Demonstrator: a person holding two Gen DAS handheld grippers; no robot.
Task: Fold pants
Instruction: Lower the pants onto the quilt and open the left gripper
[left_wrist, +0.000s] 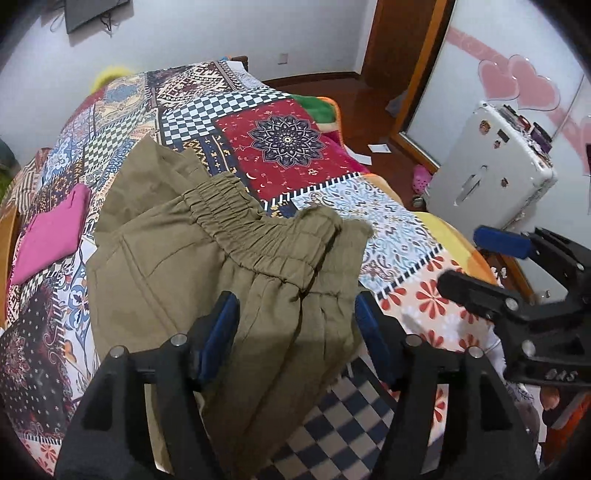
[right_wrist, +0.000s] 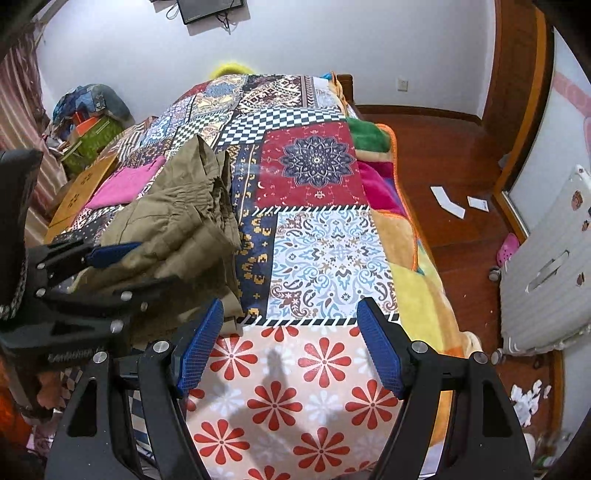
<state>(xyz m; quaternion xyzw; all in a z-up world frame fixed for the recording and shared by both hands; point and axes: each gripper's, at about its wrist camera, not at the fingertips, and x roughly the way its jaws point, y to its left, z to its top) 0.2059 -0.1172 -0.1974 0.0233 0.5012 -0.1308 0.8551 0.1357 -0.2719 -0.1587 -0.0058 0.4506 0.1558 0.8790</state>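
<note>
Now the olive pants (left_wrist: 207, 236) lie folded near the bed's (left_wrist: 402, 236) left edge, beside a pink garment (left_wrist: 51, 236). Left tongs (left_wrist: 293, 325) gape over the fabric, pads clear. Right tongs (right_wrist: 290, 343) gape empty above the patchwork bedspread (right_wrist: 325, 258).

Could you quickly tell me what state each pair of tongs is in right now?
Left tongs: open, straddling the olive pants, not gripping.
Right tongs: open, empty.
</note>
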